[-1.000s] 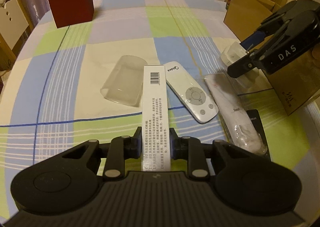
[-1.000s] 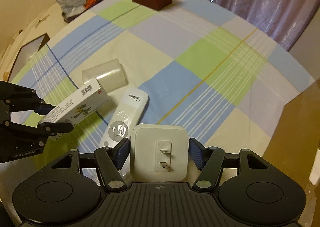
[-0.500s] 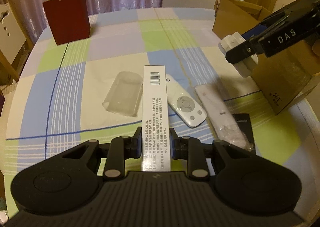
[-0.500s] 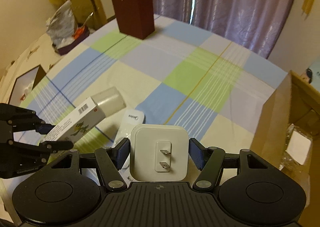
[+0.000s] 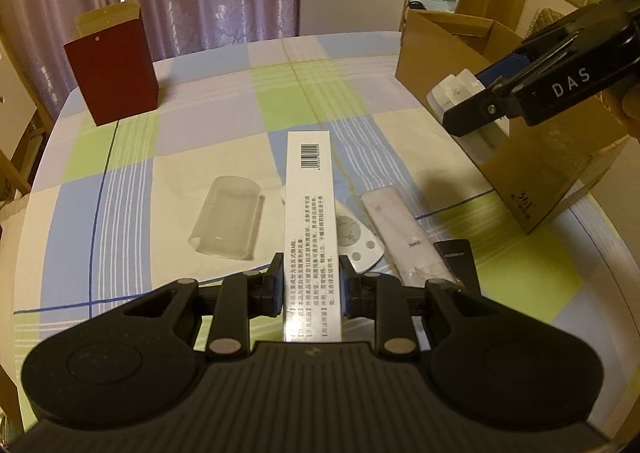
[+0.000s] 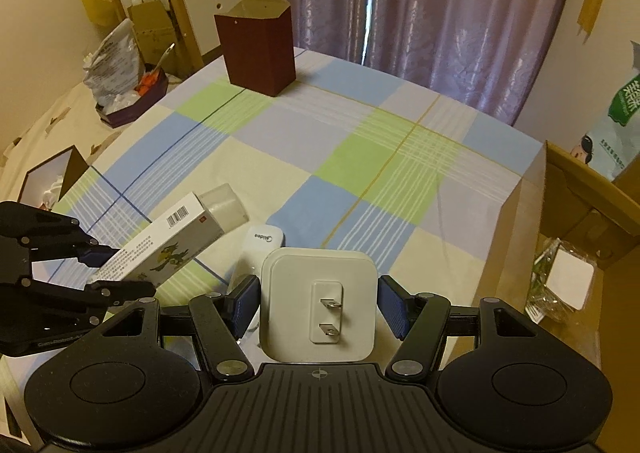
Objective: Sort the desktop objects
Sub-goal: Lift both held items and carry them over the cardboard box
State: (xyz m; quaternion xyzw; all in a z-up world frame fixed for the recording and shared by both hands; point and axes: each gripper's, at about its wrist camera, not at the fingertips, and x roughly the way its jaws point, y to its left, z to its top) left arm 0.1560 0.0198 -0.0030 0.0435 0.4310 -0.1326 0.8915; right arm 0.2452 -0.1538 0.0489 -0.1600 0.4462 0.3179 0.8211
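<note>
The left gripper (image 5: pixel 312 287) is squeezing the near end of a long white cardboard box with a barcode (image 5: pixel 310 189), and most of the box is sticking out in front. I think the far end could dip or twist, because the hold is only at one end.

The right gripper (image 6: pixel 318 303) is squeezing a white square plastic charger with two metal prongs (image 6: pixel 318 307) by its smooth sides. I think it could slip out and drop onto the white remote control (image 6: pixel 262 243) lying under it.

Both grippers are hanging in the air above the near edge of the checked tablecloth (image 6: pixel 360 157). The right one is pointing across the table, beside the open brown cardboard box (image 6: pixel 516 237) at the right edge. From the left wrist view, it is floating just in front of that box's wall. A clear plastic cup (image 5: pixel 228 223) is lying on its side near the middle.
</note>
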